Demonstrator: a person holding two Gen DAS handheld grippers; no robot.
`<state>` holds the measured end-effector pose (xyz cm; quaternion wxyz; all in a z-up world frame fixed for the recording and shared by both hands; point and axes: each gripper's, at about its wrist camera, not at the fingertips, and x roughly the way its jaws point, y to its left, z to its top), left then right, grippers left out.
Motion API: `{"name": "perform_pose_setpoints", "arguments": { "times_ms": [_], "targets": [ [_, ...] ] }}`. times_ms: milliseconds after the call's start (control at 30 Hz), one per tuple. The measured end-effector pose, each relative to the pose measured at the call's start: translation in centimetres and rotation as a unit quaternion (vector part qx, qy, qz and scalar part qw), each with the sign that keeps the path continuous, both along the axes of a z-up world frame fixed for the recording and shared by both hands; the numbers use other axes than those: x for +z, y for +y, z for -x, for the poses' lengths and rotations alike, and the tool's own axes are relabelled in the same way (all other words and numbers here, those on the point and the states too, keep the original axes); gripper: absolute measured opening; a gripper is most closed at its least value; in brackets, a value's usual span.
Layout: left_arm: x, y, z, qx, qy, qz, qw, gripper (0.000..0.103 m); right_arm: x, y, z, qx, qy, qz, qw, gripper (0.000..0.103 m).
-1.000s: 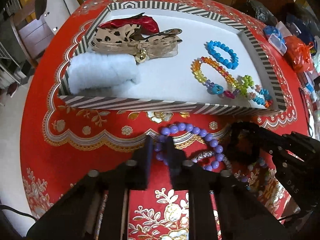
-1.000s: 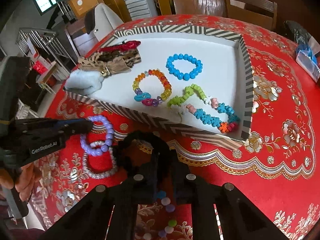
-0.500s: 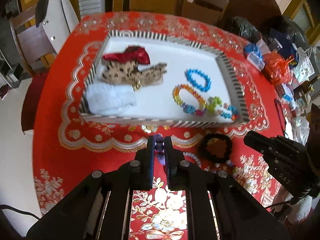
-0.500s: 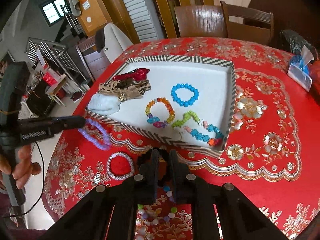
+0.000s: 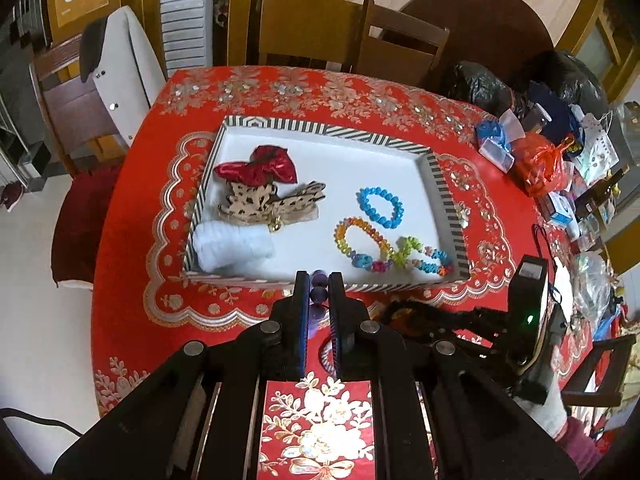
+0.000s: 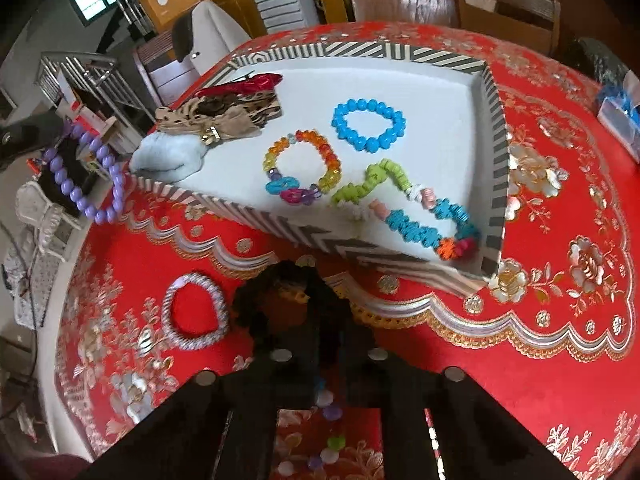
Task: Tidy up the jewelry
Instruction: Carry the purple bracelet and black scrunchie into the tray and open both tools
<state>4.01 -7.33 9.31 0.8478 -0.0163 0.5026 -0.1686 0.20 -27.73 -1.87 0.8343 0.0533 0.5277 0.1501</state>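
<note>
A: Left hand-held gripper (image 5: 319,280)?
B: Pinching the purple round-bead bracelet (image 6: 86,176), lifted before the striped white tray (image 5: 320,128).
A: Right hand-held gripper (image 6: 326,312)?
B: Clamping a black frilly scrunchie (image 6: 276,300). No legible writing.

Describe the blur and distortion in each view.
Left wrist view: sharp, with fisheye bending of the table edge and dark corner vignetting; the tray looks crisp. Right wrist view: softer with motion blur, the purple bracelet and the black scrunchie smeared, the tray walls bowed.
</note>
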Motion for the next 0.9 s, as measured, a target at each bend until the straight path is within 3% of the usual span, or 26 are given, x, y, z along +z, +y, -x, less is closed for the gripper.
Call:
{"name": "perform_pose_setpoints", "arguments": {
  "times_ms": [267, 433, 633, 900],
  "targets": [
    [1.2, -1.4, -1.5, -0.009, -0.016, -0.005, 0.9998, 0.008, 6.1, -3.3, 1.4, -0.022, -0.052, -0.059, 0.997, 0.006],
    [0.5, -3.6, -3.3, -0.021, -0.011, -0.013, 0.9996, 0.008, 7.4, -5.6, -1.3, -0.069, -0.066, -0.06, 0.994, 0.007],
    [-2.3, -5.9, -5.7, -0.02, 0.012, -0.011, 0.9997, 0.008, 5.4, -5.6, -6.3, -0.093, -0.043, -0.032, 0.994, 0.007],
    [-8.0, -3.0, -8.2, 0.022, 0.07, -0.037, 0.9966, 0.008, 0.3, -4.2, -12.1, -0.087, 0.014, 0.028, 0.996, 0.007]
  ]
}}
